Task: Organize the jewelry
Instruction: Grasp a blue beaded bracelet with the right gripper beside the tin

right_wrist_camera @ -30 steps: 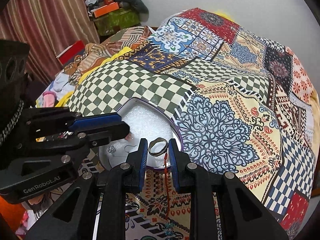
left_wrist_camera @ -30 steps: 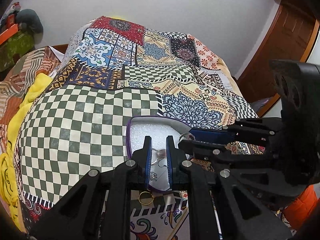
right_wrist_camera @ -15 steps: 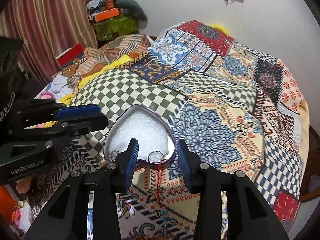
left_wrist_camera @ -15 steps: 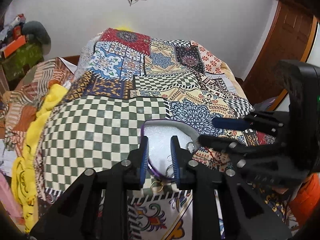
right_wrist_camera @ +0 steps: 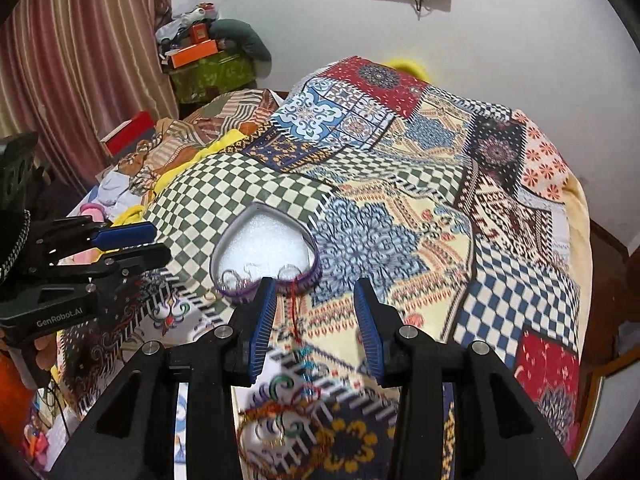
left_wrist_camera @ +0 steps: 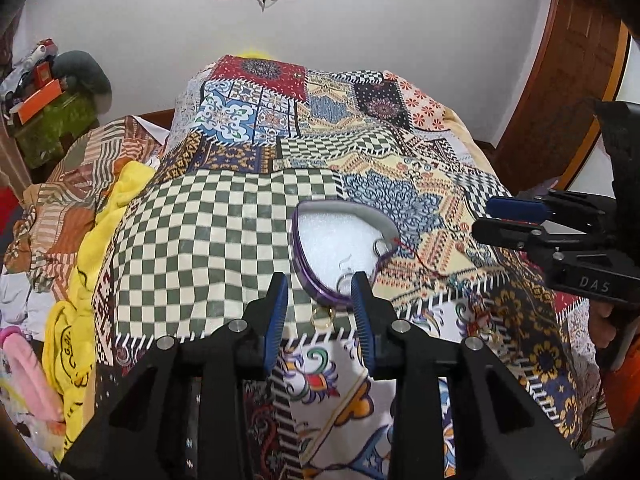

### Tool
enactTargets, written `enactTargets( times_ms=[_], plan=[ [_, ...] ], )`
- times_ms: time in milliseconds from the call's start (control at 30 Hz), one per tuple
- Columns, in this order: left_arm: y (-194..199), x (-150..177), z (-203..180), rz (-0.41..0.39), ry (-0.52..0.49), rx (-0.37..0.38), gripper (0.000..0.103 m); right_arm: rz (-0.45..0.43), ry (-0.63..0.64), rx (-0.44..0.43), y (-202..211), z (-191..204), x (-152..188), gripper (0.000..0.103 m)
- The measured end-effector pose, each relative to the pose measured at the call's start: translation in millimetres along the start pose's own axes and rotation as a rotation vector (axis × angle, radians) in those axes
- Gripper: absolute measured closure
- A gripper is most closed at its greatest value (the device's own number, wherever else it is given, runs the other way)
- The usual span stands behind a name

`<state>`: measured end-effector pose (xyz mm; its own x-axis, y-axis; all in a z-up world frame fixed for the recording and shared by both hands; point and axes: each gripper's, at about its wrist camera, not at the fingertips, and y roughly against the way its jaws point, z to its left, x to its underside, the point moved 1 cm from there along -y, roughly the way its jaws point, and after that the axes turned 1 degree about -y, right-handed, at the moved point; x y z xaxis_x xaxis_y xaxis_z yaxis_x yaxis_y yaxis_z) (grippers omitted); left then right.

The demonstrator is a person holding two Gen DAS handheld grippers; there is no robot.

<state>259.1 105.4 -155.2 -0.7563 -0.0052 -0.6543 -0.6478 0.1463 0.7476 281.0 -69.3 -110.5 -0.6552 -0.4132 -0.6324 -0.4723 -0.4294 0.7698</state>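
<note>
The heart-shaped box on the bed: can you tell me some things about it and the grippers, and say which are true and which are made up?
1. The heart-shaped box lies open on the patchwork bedspread. True.
2. A red thread hangs over its rim. True.
3. The right gripper squeezes a ring. False: nothing is between its open fingers.
4. The box is lined black. False: white.
5. The left gripper is open. True.
</note>
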Motion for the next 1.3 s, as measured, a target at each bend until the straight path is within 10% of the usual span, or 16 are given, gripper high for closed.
enactTargets(
  times_ms=[533, 700, 1300],
  plan=[
    [-20.0, 41.4, -4.4, 0.107, -0.012, 0.007, 0.071, 0.150, 0.043, 0.016, -36.0, 10.5, 49.3, 0.070],
    [-34.9, 44.0, -4.9, 0.141, -0.007, 0.029, 0.071, 0.151, 0.023, 0.000, -38.8, 4.9, 49.3, 0.094],
    [-72.8, 27.5, -2.9, 0.146, 0.016, 0.012, 0.071, 0.029, -0.015, 0.010, -16.7, -5.0, 35.5, 0.096]
  ],
)
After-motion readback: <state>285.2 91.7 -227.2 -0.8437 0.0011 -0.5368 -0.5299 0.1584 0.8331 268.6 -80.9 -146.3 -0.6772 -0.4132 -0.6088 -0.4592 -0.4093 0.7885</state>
